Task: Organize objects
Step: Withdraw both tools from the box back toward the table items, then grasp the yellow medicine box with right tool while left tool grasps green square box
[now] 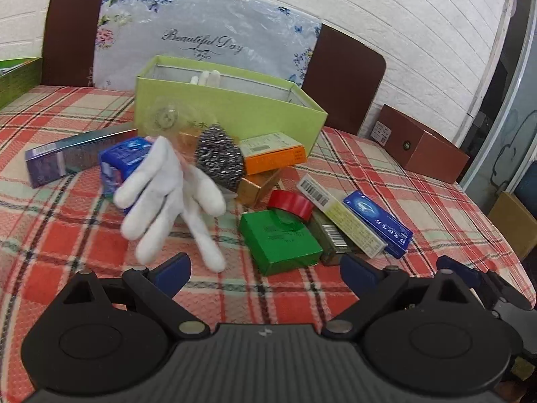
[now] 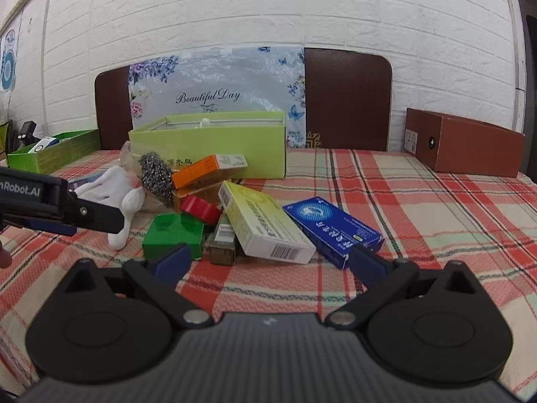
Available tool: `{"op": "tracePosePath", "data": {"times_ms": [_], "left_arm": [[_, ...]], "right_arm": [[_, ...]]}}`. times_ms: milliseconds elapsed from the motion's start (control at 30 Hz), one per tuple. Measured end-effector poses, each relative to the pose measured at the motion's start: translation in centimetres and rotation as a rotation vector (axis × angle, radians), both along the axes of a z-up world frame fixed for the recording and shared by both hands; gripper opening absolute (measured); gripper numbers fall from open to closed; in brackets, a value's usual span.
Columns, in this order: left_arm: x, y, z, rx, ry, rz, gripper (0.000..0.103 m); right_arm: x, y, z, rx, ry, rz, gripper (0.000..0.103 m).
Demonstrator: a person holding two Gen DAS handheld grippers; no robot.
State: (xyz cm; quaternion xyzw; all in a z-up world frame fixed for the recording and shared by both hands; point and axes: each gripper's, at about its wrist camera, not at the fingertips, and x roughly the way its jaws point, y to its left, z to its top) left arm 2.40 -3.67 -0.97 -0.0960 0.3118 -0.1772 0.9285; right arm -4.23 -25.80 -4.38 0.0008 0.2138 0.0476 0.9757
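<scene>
Left gripper [image 1: 265, 265] jaws apart, empty; right gripper [image 2: 270, 260] likewise spread; white glove [image 1: 171, 198] blurred, draped over cluttered boxes on plaid tabletop [image 1: 386, 168]; green box [image 1: 231, 107] behind, contents mostly hidden.

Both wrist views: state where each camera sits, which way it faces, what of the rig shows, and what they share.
Left wrist: rides the left gripper, facing the white glove and green box; its open fingers show.
Right wrist: rides the right gripper, facing the blue box; its open fingers and the left gripper show.
Shared: lime box, steel scrubber, red tape.
</scene>
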Motion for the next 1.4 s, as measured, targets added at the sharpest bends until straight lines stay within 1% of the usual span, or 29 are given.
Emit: {"op": "tracePosePath", "data": {"times_ms": [33, 133, 300, 400, 433, 467, 500, 533, 733, 800, 867, 967, 1067, 1133, 1167, 1233, 1267, 1300, 1333, 1367, 1400], "left_arm": [[0.3, -0.5, -0.2, 0.0, -0.007, -0.003, 0.099], [1.5, -2.0, -0.9, 0.016, -0.012, -0.008, 0.099], [3.4, -3.7, -2.0, -0.013, 0.008, -0.013, 0.098], [4.7, -4.5, -2.8, 0.028, 0.021, -0.004, 0.095], [5.0, -4.4, -3.1, 0.048, 0.017, 0.007, 0.093], [4.8, -4.3, -3.1, 0.066, -0.005, 0.017, 0.092], [4.7, -4.1, -3.1, 0.091, -0.006, 0.028, 0.092], [4.4, -3.6, -3.0, 0.099, -0.003, 0.034, 0.092], [2.4, -0.5, -2.8, 0.078, 0.017, 0.12, 0.092], [2.2, -0.3, -2.4, 0.06, 0.031, 0.116, 0.092], [2.2, -0.8, -2.1, 0.05, 0.035, 0.085, 0.092], [2.2, -1.7, -2.0, 0.061, 0.022, 0.046, 0.092], [2.7, -2.4, -2.1, 0.073, 0.02, 0.02, 0.092], [3.4, -2.9, -2.2, 0.081, 0.027, 0.014, 0.092], [3.7, -3.1, -2.3, 0.085, 0.031, 0.014, 0.092], [4.2, -3.4, -2.5, 0.094, 0.026, 0.013, 0.091], [4.4, -3.6, -2.5, 0.104, 0.025, 0.014, 0.089], [4.6, -3.7, -2.6, 0.114, 0.024, 0.01, 0.086], [4.6, -3.8, -2.7, 0.126, 0.02, 0.004, 0.078], [4.6, -3.9, -2.8, 0.145, 0.012, 0.0, 0.069], [4.5, -3.9, -2.8, 0.159, 0.002, -0.01, 0.066]], "right_arm": [[0.1, -0.2, 0.0, -0.001, 0.003, -0.005, 0.097], [0.1, -0.9, 0.2, -0.012, -0.009, -0.03, 0.097], [-0.3, -2.3, 0.1, 0.014, -0.002, -0.062, 0.097], [-0.3, -2.6, -0.1, 0.029, 0.008, -0.067, 0.097], [-0.3, -2.6, -0.1, 0.031, 0.011, -0.066, 0.097], [-0.2, -2.6, -0.2, 0.031, 0.013, -0.061, 0.097], [-0.2, -2.4, -0.1, 0.028, 0.011, -0.054, 0.097], [-0.2, -2.3, -0.1, 0.025, 0.007, -0.048, 0.097], [1.2, -1.5, -0.1, 0.019, 0.013, 0.017, 0.096], [2.1, -1.4, -0.2, 0.039, 0.036, 0.036, 0.095], [3.2, -1.3, -0.4, 0.049, 0.069, 0.052, 0.092], [4.8, -1.5, -0.9, 0.079, 0.118, 0.065, 0.09], [6.3, -2.5, -1.5, 0.146, 0.15, 0.065, 0.091], [7.6, -3.5, -1.9, 0.202, 0.186, 0.07, 0.094], [8.3, -3.9, -2.2, 0.226, 0.2, 0.072, 0.094], [9.2, -4.5, -2.5, 0.255, 0.207, 0.071, 0.094], [9.5, -4.7, -2.4, 0.266, 0.208, 0.075, 0.093], [9.7, -4.8, -2.3, 0.266, 0.21, 0.076, 0.087], [9.7, -4.7, -2.3, 0.255, 0.209, 0.081, 0.073], [9.6, -4.5, -2.2, 0.24, 0.21, 0.093, 0.072], [9.4, -4.4, -2.2, 0.228, 0.209, 0.092, 0.072]]}}
